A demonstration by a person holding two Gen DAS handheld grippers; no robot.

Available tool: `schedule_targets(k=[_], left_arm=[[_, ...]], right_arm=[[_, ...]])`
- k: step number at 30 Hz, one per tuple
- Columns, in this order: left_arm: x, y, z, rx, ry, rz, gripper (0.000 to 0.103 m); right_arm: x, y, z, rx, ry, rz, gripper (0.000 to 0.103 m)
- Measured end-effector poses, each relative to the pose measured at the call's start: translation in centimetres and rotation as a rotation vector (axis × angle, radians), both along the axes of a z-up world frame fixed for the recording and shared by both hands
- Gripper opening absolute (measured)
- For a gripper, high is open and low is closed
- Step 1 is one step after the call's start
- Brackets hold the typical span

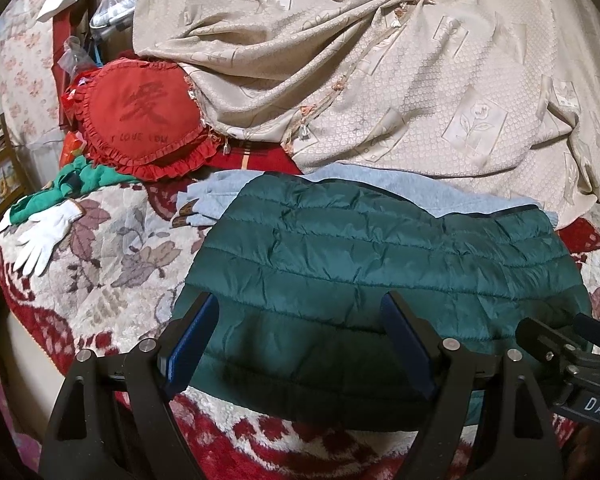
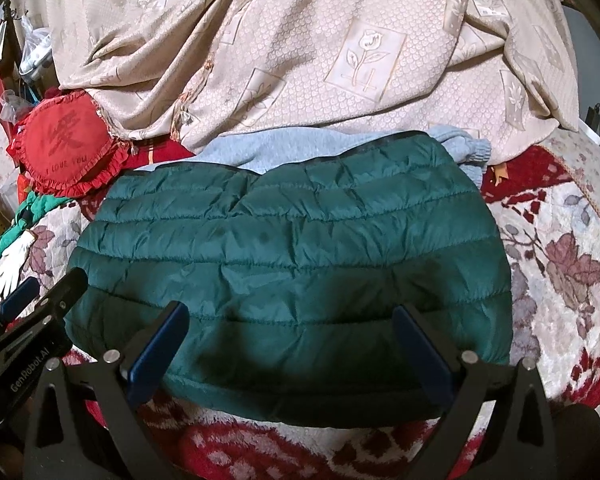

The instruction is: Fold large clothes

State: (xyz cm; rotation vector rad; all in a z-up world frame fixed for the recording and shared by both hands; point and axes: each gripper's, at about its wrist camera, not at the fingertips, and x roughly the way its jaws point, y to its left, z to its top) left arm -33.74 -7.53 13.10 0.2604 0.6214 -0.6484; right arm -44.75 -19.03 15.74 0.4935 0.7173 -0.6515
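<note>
While the left gripper (image 1: pixel 300 344) hovers wide open and empty, the green quilted jacket (image 1: pixel 380 272) lies folded on the floral blanket (image 1: pixel 112 264). In the right view, the right gripper (image 2: pixel 292 348) gapes empty too; folding looks largely done.

Puffy jacket (image 2: pixel 292 256) – dark green w/ stitched stripes. Sweater (image 2: pixel 260 148) under it – light blue. Bed blanket (image 2: pixel 560 264) is red & cream w/ purple-brown leaves. Big cloth (image 2: pixel 300 60) behind – beige w/ flower squares. Frilly pillow (image 1: pixel 144 120) is red, glove (image 1: pixel 40 240) white. Tool pads (image 1: pixel 408 344) are blue, arms black.
</note>
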Motion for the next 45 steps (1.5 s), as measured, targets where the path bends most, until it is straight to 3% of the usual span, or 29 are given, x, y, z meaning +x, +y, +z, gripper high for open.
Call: schedule_targets(k=[45], left_arm=[[0.17, -0.64, -0.61, 0.024, 0.014, -0.017, 0.067]], right_arm=[[0.91, -0.23, -0.8, 0.01, 0.029, 0.019, 0.103]])
